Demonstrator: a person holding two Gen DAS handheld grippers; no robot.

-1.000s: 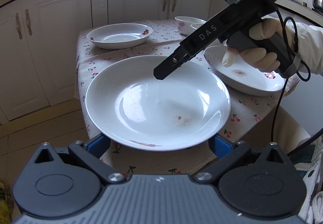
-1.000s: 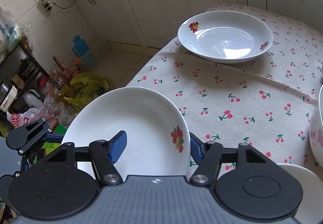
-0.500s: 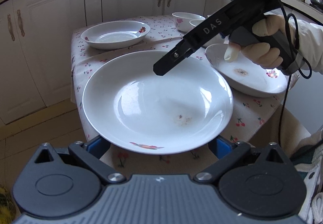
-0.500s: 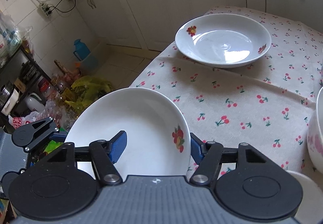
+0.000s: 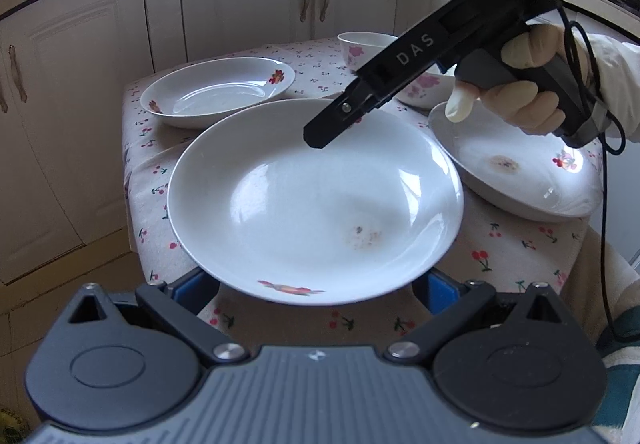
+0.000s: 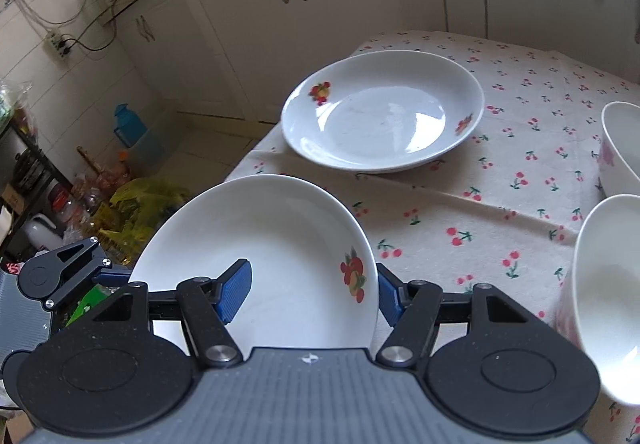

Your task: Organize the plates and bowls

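Observation:
A large white plate (image 5: 312, 203) with a fruit print hangs over the table's near-left corner, held from two sides. My left gripper (image 5: 318, 286) is shut on it, its blue pads (image 5: 438, 284) tucked under the near rim. My right gripper (image 6: 312, 292) is shut on the plate (image 6: 264, 244) at the opposite rim, one pad inside and one outside. In the left wrist view the right gripper (image 5: 332, 119) reaches over the far rim, held by a gloved hand (image 5: 520, 95). A second plate (image 6: 380, 111) lies on the cloth further back.
The table (image 6: 500, 211) wears a cherry-print cloth. A stained plate (image 5: 516, 175) lies at its right edge, and two white bowls (image 6: 620, 147) (image 6: 600, 296) stand on the right. White cabinets (image 5: 248, 3) run behind. Bags and bottles (image 6: 120, 199) clutter the floor to the left.
Both grippers moved together with the plate. In the right wrist view the far plate slid left and closer, and two bowls came into view on the right. Both grips are unchanged.

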